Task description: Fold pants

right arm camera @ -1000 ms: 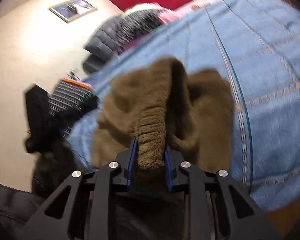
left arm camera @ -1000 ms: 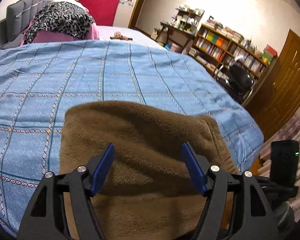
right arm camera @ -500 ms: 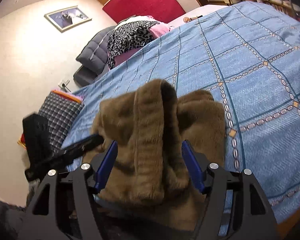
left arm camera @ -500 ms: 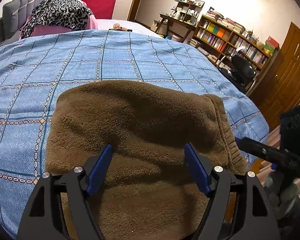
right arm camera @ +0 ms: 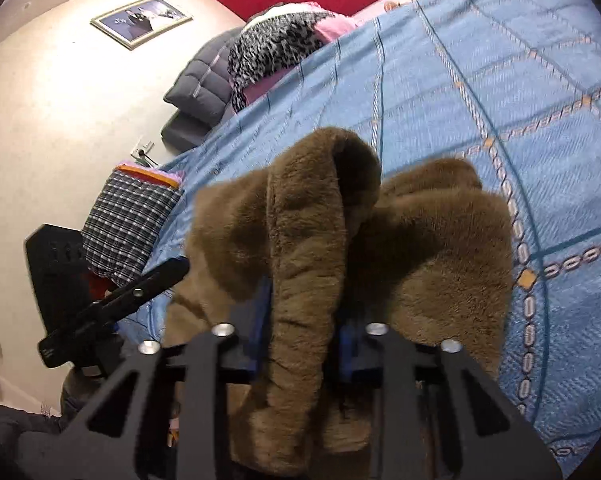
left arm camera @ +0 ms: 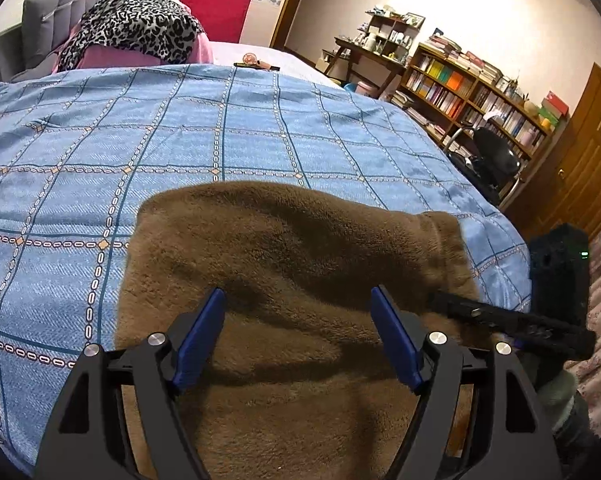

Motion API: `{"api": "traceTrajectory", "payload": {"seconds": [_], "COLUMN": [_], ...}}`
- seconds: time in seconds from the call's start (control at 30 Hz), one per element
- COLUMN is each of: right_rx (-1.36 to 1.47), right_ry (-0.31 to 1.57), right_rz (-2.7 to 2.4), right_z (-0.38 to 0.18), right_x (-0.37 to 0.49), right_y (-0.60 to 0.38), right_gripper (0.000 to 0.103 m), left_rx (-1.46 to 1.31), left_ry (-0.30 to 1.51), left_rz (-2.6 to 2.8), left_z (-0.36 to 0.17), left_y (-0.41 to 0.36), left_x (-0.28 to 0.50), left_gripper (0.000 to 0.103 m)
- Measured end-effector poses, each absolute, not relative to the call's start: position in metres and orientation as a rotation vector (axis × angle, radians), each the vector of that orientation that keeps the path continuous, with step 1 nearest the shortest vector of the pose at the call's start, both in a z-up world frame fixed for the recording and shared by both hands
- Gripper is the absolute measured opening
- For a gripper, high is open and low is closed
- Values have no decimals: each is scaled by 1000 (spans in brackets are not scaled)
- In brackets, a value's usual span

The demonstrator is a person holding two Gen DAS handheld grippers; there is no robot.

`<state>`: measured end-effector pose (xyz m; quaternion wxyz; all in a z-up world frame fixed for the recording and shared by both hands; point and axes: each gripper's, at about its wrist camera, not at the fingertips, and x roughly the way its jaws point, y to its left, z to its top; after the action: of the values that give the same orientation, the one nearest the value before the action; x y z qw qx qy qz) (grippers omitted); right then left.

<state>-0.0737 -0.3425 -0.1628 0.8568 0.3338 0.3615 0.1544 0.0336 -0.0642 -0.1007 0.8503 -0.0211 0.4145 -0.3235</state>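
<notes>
Left gripper (left arm camera: 298, 336) gapes wide over the pants (left arm camera: 300, 264) on the bedspread (left arm camera: 220, 128), gripping nothing. Right gripper (right arm camera: 302, 316) – seen only from its own camera – clamps a raised fold (fleece).

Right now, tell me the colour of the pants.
Brown, plain and fuzzy. The pants show best in the left wrist view.

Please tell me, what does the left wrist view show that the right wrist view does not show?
Only the left wrist view shows the bookshelf, a wooden door and the open left gripper above the pants. Only the right wrist view shows a framed picture, a checked bag and the right gripper shut on a fold of the pants. Both show the brown pants, the blue bedspread and the leopard cloth.
</notes>
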Motion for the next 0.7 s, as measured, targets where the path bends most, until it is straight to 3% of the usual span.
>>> {"api": "traceTrajectory", "payload": {"seconds": [0.2,0.37,0.43,0.47,0.57,0.7], "right_rx": [696,753,762,765,703,568], "right_ry": [637,755,776,768,737,661], "right_rz": [231,116,88,83,57,-21], "right_z": [-120,-170,-186,-188,-174,-142], "right_x": [-110,-120,-120,-122,-124,-131], "right_y": [-375,-396,-396,-397,-394,-390], "right_gripper": [20,20,25,34,49,52], "left_rx": [-56,-23,2,14,70,32], "left_ry": [826,848,877,881,876,870], "left_rz": [-707,-718,-705,-701,-677,-683], "left_z": [-82,-94,-108,-113,-123,-115], "left_y": [-64,-78,-83,-84,-87,-83], "left_x": [28,28,31,32,33,35], "left_gripper": [75,76,76,76,76,76]}}
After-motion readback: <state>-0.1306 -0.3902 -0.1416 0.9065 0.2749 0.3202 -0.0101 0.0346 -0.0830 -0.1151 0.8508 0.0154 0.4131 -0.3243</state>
